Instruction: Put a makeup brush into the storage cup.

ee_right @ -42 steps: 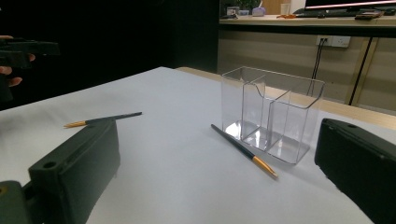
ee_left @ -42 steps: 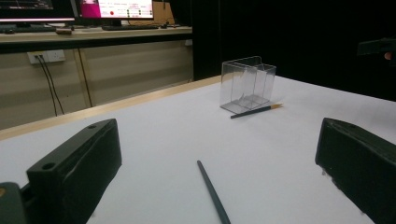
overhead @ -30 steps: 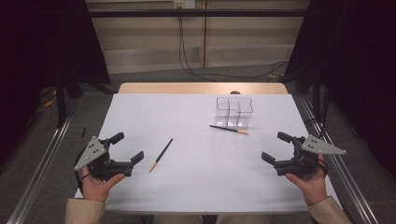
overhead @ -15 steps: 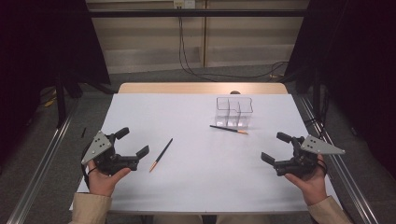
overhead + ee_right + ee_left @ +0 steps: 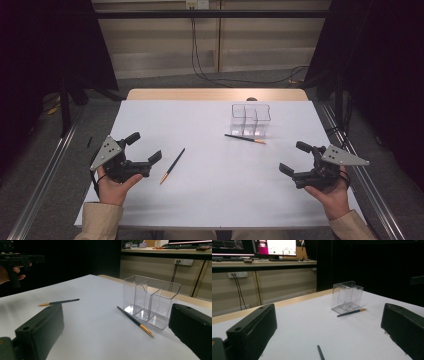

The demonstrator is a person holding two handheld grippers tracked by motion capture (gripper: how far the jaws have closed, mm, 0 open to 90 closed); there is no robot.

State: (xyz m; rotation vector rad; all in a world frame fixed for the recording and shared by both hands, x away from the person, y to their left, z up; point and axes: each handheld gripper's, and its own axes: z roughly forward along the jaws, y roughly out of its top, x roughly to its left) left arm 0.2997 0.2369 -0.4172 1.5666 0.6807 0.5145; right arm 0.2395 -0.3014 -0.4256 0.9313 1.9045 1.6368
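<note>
Nearest the person, the left gripper (image 5: 145, 149) hovered low over the white table cover (image 5: 215, 200) at the left, its jaws spread wide and holding nothing. Across at the right, the right gripper (image 5: 295, 158) was held at about the same depth, jaws likewise wide apart and empty. Just beside the left gripper's jaws lay a dark paintbrush (image 5: 172, 166) with an orange end pointing toward the person; in the left gripper view its tip showed between the two jaws. Farther up the table a second paintbrush (image 5: 244, 138) lay flat, just in front of a clear plastic divided organizer (image 5: 250, 120), which stood upright near the table's far edge. Beyond it ran the bare wooden table edge (image 5: 215, 94).
</note>
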